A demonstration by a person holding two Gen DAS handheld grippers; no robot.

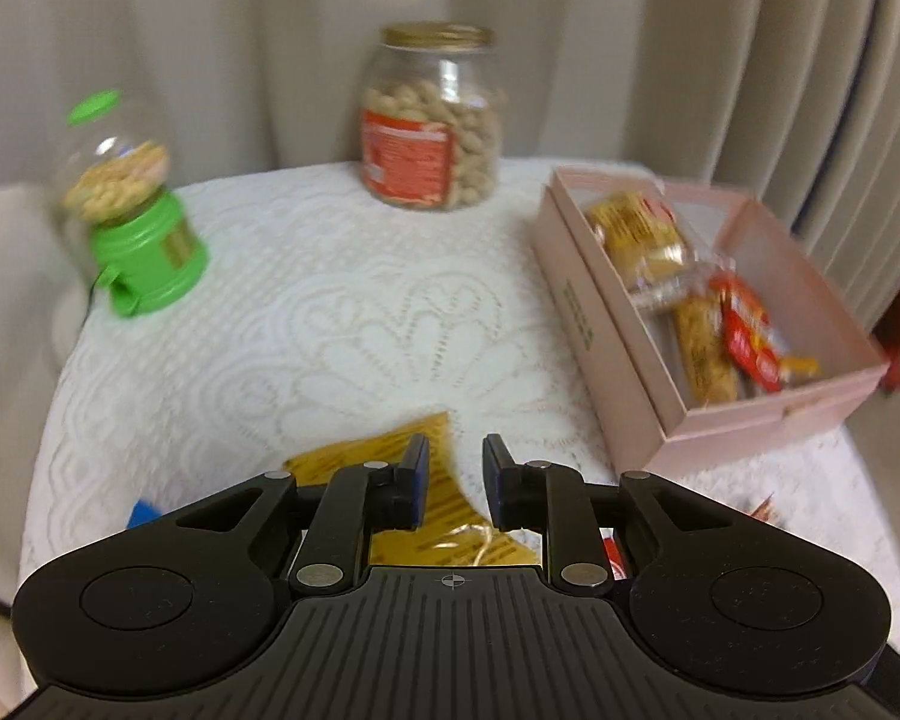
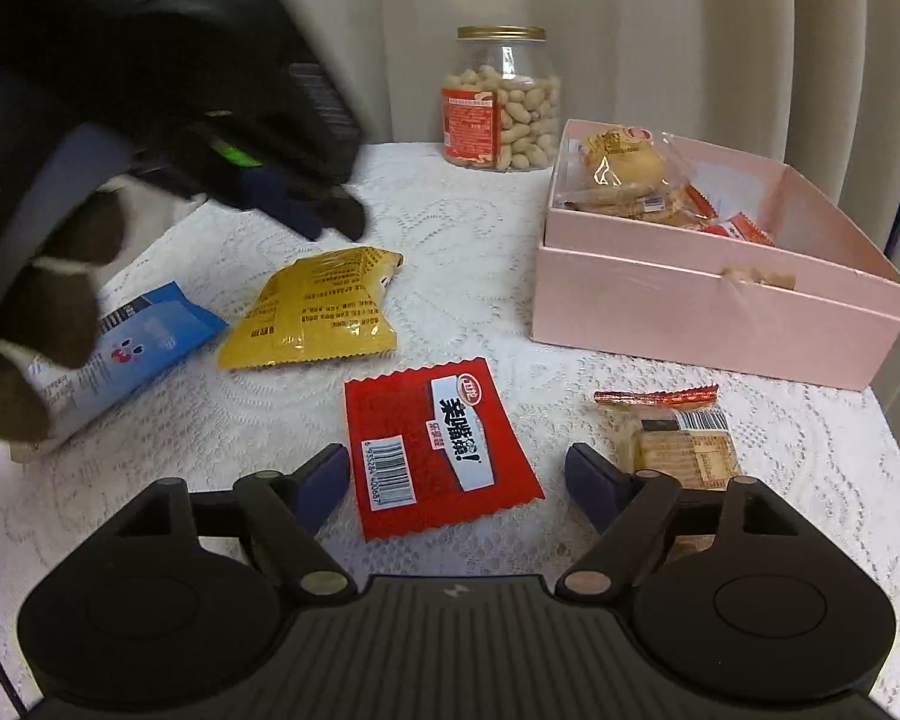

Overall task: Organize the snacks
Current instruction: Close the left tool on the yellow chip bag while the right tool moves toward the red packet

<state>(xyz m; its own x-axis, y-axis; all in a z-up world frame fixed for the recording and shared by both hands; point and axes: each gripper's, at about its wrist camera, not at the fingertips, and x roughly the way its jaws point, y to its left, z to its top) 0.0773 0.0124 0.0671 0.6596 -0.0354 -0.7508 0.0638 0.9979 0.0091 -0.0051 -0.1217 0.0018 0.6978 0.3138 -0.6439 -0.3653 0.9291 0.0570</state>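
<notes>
White lace covers the table (image 2: 462, 312). Right tool (image 2: 457, 480), jaws wide, straddles red packet (image 2: 441, 447); nothing gripped. Left tool (image 1: 456, 474), narrow gap, empty, over yellow bag (image 2: 315, 309). Pink box (image 2: 714, 306) at two o'clock; peanut jar (image 2: 501, 99) at twelve.

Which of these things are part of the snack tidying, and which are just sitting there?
Part of the job:
- pink box
- red packet
- yellow packet
- blue packet
- clear biscuit packet

Just sitting there:
- peanut jar
- green candy dispenser
- lace tablecloth
</notes>
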